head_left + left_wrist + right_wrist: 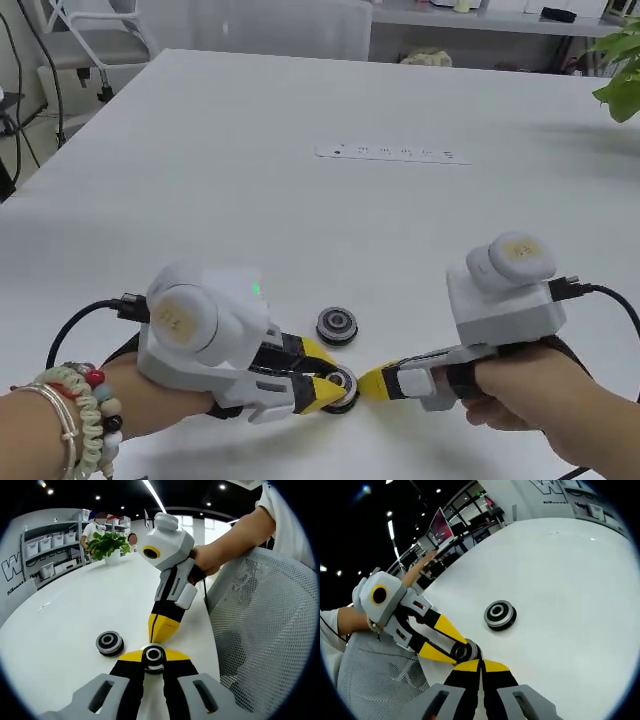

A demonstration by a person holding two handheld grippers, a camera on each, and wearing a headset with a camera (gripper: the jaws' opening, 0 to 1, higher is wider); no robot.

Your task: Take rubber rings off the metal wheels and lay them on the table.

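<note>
head view: pinching the held wheel [341, 381] in the left tongs [336, 388] low at the worktop [300, 200], with right tongs [366, 383] pressed together against it.
left gripper view: clamped on the held wheel [153, 656], with spare wheel [110, 643] lying just beside.
right gripper view: pressed together, tips touching the held wheel [464, 651].

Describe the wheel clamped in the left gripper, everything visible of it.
The wheel is small and round: silvery metal hub, concentric rings on its face, a dark band around the rim, seemingly rubber. It sits face up, on or just above the white table, pinched between the left gripper's yellow jaw tips. The right gripper's shut tips meet its edge.
</note>
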